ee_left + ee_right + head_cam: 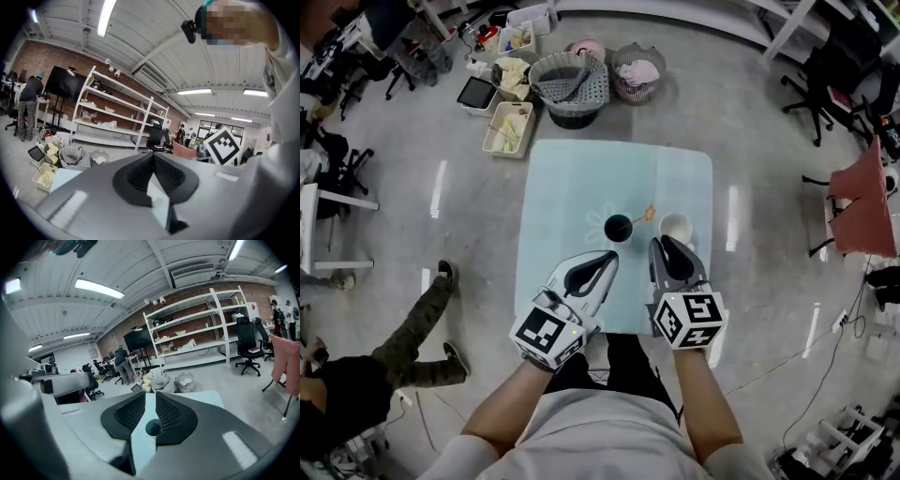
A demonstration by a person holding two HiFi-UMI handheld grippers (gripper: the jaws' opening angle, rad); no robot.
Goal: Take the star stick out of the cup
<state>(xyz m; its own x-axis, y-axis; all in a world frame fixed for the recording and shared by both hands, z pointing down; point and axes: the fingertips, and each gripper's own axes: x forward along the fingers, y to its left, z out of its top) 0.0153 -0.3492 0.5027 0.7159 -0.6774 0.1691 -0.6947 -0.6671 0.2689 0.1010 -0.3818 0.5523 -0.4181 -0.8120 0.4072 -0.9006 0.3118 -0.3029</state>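
A dark cup [619,228] stands mid-table on the pale blue table [572,178]. An orange star stick [643,217] leans out of the cup to the right, its star end over the rim. A white cup [676,228] stands just right of it. My left gripper [606,259] is shut and empty, a little short of the dark cup on its near left side. My right gripper [660,246] sits near the white cup, its jaws a narrow gap apart with nothing in it. In the right gripper view the dark cup [153,427] shows through that gap [150,397]. The left gripper view has the pads meeting at the tip [152,157].
On the floor beyond the table stand a grey basket [570,84], a wire basket [637,70] and trays of items [508,127]. A person's legs [412,328] lie on the floor at the left. A chair with red cloth [862,206] is at the right.
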